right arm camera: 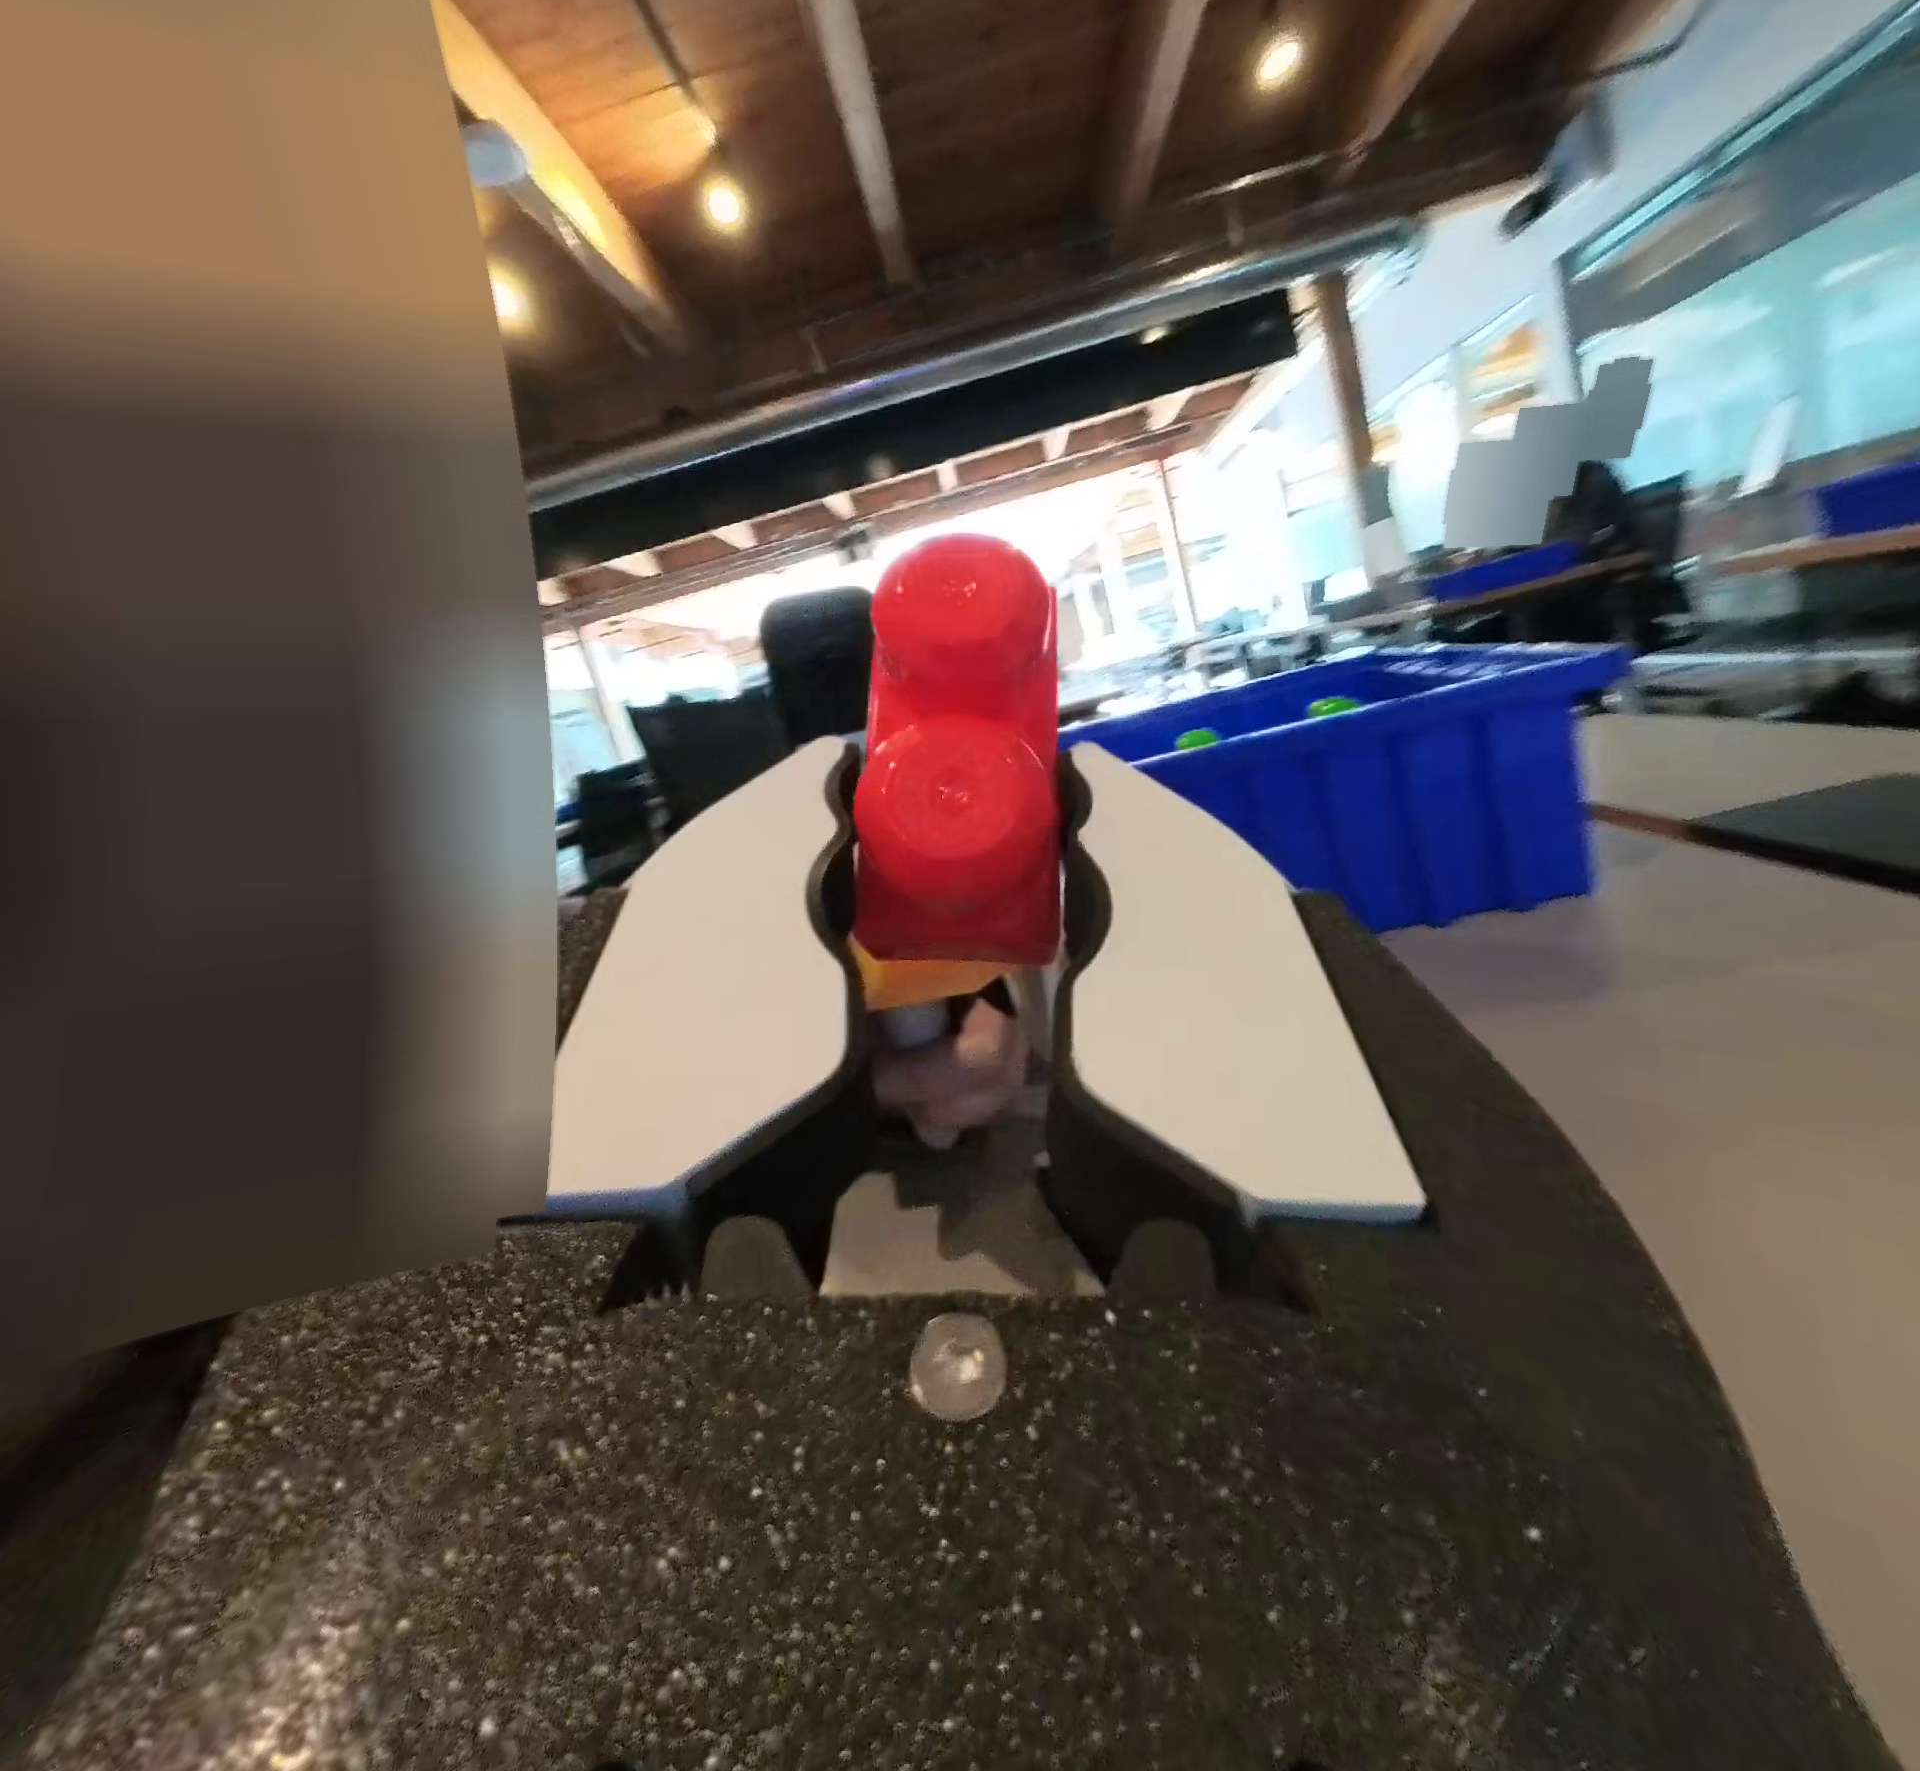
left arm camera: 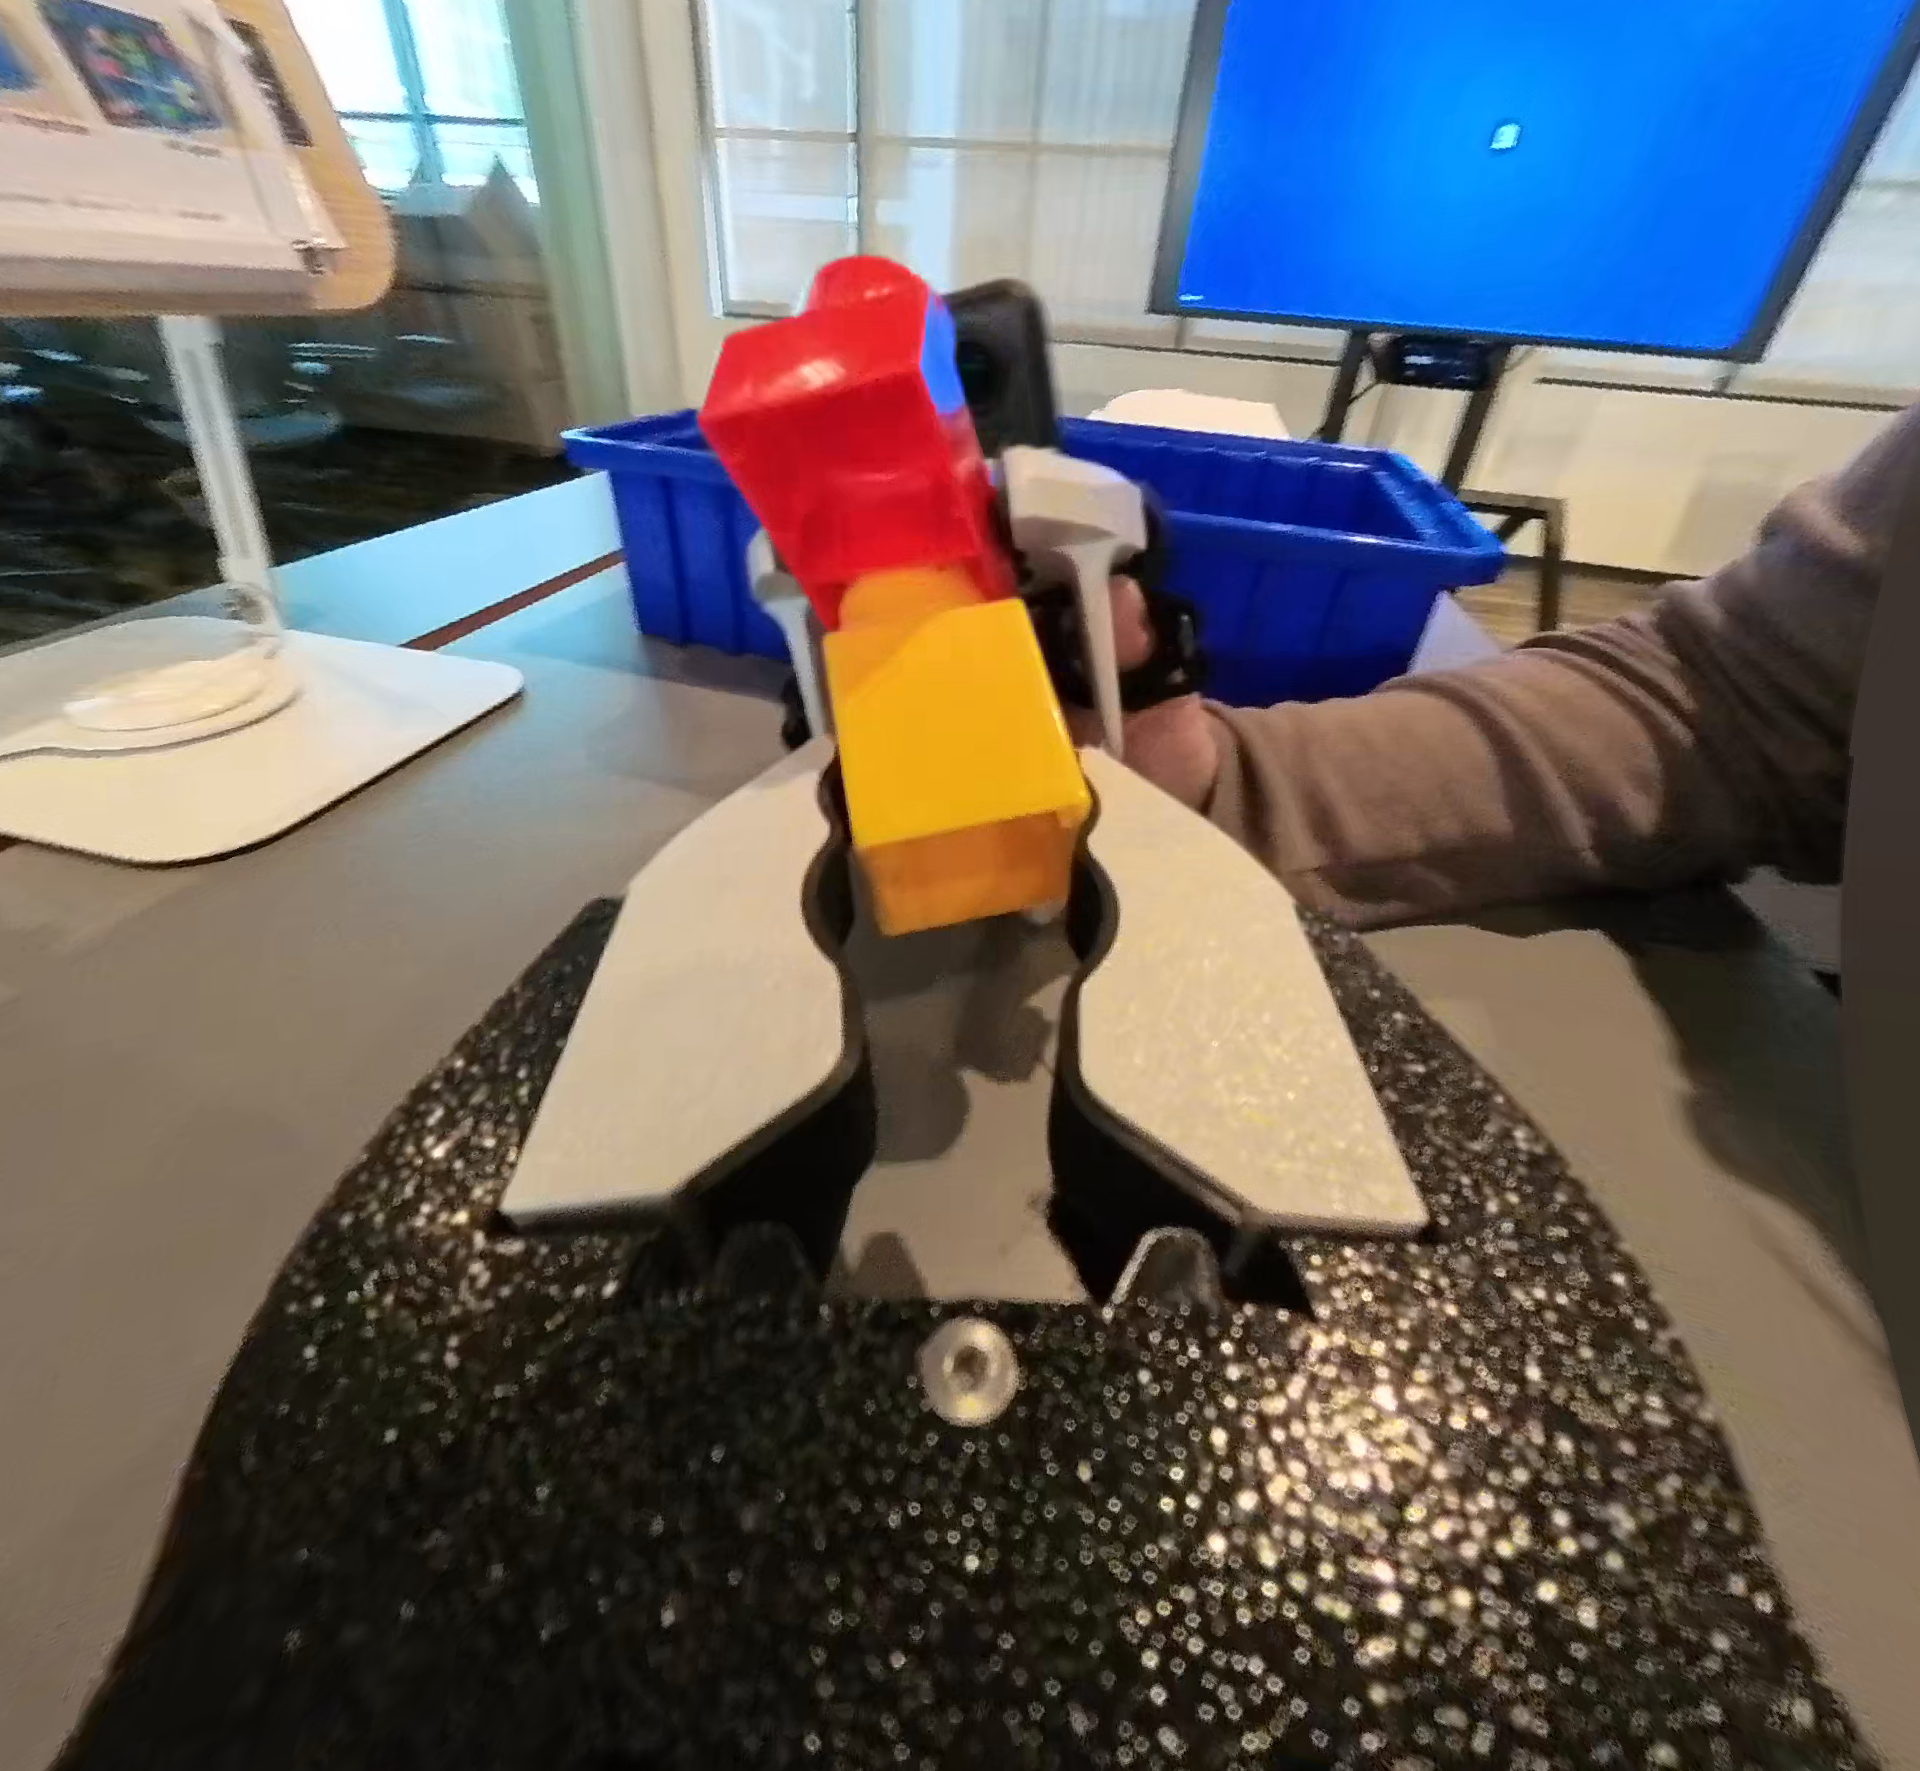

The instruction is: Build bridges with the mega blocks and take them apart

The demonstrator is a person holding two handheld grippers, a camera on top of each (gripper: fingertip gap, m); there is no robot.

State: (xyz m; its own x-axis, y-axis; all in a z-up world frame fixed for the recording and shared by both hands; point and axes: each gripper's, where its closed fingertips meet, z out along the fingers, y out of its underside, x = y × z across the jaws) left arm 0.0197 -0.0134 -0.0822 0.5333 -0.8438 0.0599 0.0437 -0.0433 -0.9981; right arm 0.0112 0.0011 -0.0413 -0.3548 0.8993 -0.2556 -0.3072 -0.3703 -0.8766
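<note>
One block (left arm camera: 951, 739) is yellow, the block (left arm camera: 852, 433) above it is red; the bin (left arm camera: 1340, 568) and the screen (left arm camera: 1538, 111) are blue.

- Lit brightly by daylight through tall windows (left arm camera: 935, 59); recessed ceiling lamps (right arm camera: 1278, 59) flared in right wrist view.
- Glare speckled across black gripper body (left arm camera: 1039, 1513).
- Motion-blurred on red block (left arm camera: 852, 433) and poster (left arm camera: 135, 59).
- Bowed by wide-angle distortion at edges.
- Shadowed softly under left gripper fingers (left arm camera: 707, 1025).
</note>
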